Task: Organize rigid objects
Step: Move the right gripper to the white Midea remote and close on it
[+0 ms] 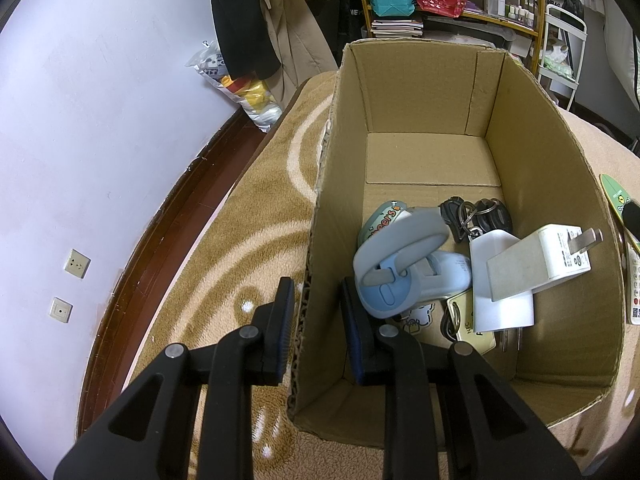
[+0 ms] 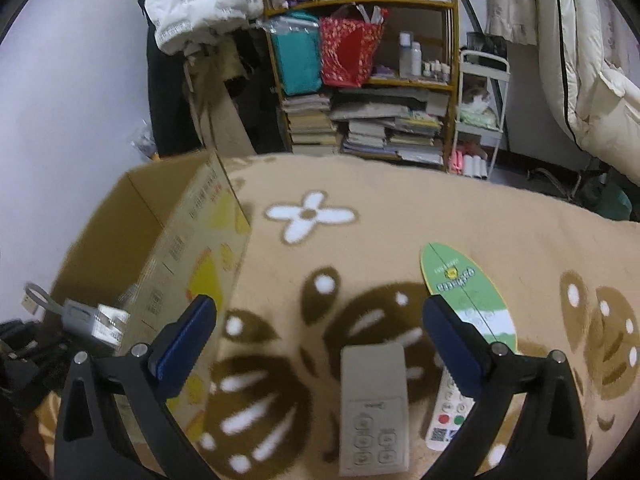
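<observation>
Cardboard box (image 1: 420, 92) wall sits between the parted left gripper (image 1: 318, 320) fingers.

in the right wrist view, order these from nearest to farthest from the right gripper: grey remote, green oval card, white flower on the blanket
1. grey remote, lying between the open fingers of the right gripper
2. green oval card, just beyond the right finger
3. white flower, farther up the blanket

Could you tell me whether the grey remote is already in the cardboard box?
Out. The grey remote lies on the blanket, between the open right gripper's fingers, beside the cardboard box.
</observation>
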`<move>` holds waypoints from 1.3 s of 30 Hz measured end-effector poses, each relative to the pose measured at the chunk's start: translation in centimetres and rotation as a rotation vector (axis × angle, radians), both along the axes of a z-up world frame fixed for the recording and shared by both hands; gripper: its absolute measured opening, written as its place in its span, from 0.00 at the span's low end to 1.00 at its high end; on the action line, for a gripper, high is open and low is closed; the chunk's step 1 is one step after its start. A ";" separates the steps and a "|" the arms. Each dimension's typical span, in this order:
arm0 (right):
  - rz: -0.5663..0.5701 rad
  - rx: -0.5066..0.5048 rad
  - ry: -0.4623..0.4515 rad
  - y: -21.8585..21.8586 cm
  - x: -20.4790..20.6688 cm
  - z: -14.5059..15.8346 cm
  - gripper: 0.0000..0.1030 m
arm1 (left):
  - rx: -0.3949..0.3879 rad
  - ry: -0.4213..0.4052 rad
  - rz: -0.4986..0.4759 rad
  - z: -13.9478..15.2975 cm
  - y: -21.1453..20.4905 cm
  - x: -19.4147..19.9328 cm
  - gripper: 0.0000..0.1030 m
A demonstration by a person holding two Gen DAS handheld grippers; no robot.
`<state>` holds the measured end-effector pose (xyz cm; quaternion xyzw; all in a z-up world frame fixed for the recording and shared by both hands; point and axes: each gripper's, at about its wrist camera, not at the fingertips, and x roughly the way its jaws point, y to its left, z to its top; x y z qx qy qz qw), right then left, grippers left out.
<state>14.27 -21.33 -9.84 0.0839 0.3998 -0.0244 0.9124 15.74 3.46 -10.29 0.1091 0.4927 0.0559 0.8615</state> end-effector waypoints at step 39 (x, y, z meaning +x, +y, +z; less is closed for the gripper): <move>-0.081 0.057 0.252 -2.2 -0.5 -7.1 0.51 | 0.001 0.000 0.000 0.0 0.1 0.0 0.22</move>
